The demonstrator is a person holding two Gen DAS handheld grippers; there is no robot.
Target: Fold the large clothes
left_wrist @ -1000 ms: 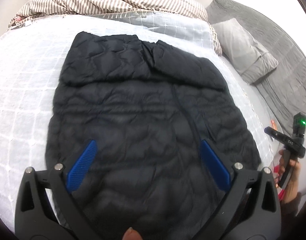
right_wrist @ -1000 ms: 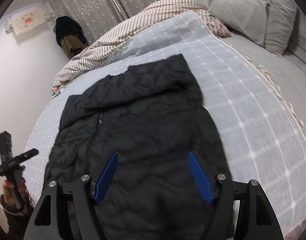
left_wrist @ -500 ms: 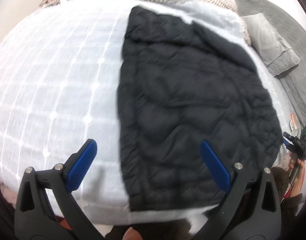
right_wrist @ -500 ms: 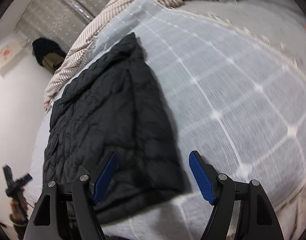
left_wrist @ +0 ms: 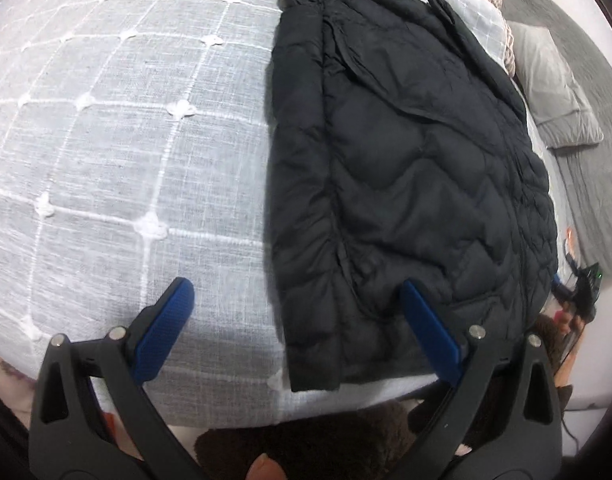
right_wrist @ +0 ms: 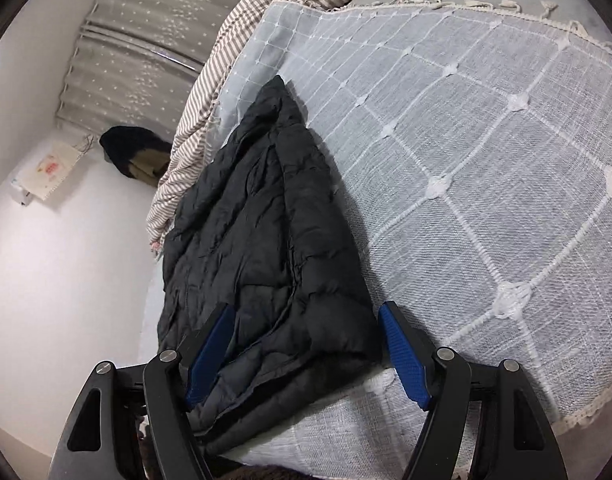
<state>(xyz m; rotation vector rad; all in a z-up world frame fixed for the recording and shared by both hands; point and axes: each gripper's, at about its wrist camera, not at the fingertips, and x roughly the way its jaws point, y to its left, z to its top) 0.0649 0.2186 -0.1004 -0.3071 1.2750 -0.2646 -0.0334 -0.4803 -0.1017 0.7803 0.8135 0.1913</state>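
left claw (left_wrist: 294,328) spread over jacket (left_wrist: 405,160) hem corner | right claw (right_wrist: 306,352) spread, seemingly straddling opposite corner

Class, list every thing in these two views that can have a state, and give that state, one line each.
black puffer jacket: lying flat on the bed, sleeves folded in, hem at the near edge.
left hand-held gripper: open, nothing gripped, over the jacket's near corner.
right hand-held gripper: open, astride the other near corner.
white checked bedspread: spread out.
striped duvet: bunched up.
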